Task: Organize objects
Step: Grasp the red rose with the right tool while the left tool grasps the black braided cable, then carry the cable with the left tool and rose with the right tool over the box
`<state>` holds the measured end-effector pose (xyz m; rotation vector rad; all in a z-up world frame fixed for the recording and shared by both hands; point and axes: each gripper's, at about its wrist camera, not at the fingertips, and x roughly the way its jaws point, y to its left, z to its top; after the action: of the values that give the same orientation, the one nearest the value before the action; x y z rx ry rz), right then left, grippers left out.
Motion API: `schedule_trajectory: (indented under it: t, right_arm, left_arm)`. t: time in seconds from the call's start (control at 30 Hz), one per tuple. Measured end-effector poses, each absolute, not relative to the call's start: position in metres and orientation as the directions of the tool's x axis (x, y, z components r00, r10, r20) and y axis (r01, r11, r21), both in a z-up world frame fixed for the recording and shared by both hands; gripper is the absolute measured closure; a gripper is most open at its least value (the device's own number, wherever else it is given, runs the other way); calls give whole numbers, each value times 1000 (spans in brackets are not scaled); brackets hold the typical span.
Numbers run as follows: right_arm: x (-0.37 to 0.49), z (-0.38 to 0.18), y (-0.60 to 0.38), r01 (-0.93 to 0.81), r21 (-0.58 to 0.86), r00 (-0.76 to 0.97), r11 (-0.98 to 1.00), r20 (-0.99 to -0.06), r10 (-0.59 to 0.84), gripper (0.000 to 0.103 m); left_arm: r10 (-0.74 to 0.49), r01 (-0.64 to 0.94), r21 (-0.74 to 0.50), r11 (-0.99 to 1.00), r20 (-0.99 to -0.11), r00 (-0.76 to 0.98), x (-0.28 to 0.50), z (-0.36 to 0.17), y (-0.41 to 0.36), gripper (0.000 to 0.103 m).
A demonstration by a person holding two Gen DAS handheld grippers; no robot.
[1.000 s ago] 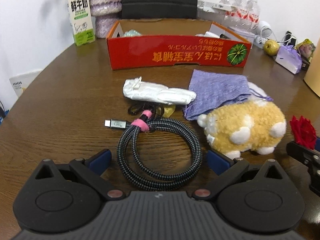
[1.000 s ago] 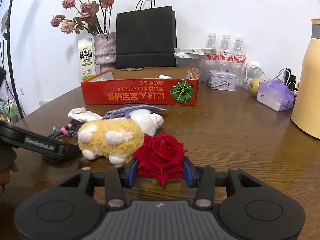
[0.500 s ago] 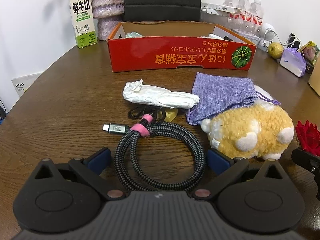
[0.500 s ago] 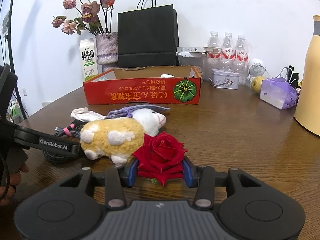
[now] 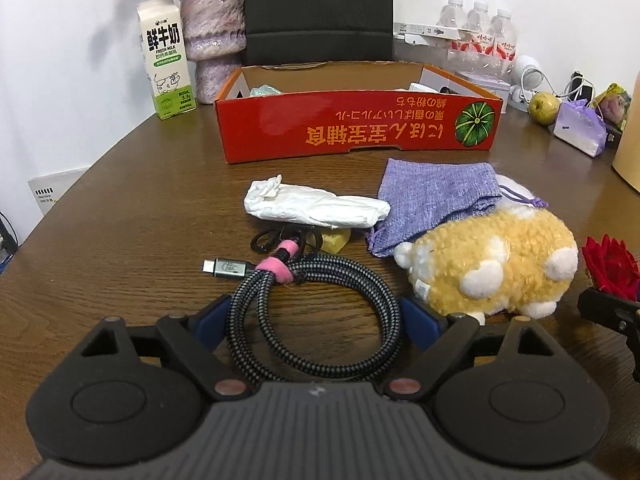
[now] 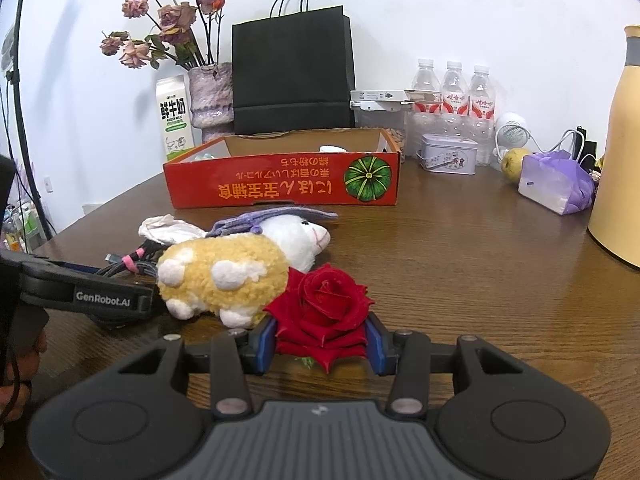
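Observation:
A coiled braided cable (image 5: 380, 300) with a pink strap lies on the brown table. My left gripper (image 5: 316, 320) straddles it, and its jaws are closing. The blue pads (image 5: 212, 320) have reached the coil's sides, and the coil is not squeezed. My right gripper (image 6: 320, 340) is shut on a red rose (image 6: 324, 300) that rests on the table. A yellow-and-white plush (image 5: 492, 264) lies between the two grippers. Behind it are a purple pouch (image 5: 436, 196) and a white crumpled packet (image 5: 312, 208). Further back stands an open red cardboard box (image 5: 356, 128) with a few items inside.
A milk carton (image 5: 166, 60), a vase of dried flowers (image 5: 212, 40) and a black paper bag (image 6: 294, 76) stand behind the box. At the right are water bottles (image 6: 454, 92), a tin (image 6: 448, 154), a purple bag (image 6: 556, 184) and a tall yellow jug (image 6: 620, 160).
The left gripper's pads have drawn in toward the cable coil, and its view has tipped up a little. The right gripper and the rose have not moved.

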<state>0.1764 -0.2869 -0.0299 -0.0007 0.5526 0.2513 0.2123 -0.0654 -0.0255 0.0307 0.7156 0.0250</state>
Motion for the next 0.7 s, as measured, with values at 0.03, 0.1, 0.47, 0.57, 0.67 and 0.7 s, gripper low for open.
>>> schedule_trajectory:
  t: [0.03,0.1,0.47,0.57,0.67,0.7]
  right_arm:
    - [177,-30,-287,-236,67,822,970,-518,236,60]
    - [177,-30,-288,-236,68,824,969,-515,237,60]
    - [172,-27,-287,-243,61,840,968,-486,241,60]
    - [169,-26,-287,-244,52,850,968,-469,240,60]
    - [164,-24,-284,-249,38,863,968,-445,240,60]
    - [162,-23,-284,-251,34,869,967,-432,241,60]
  left_arm:
    - [35,-16,36,999,-654,755,211,-25,-65,14]
    - [33,-19,28,999,-649,760,208,-24,-63,14]
    - [48,-52,11,999,-603,796,187,-9,-55,14]
    - [51,-58,7,998,-583,811,180,-4,-52,14]
    - [49,-62,-3,998,-566,823,173,3,-49,14]
    - [49,-63,-6,998,-558,828,170,6,-48,14]
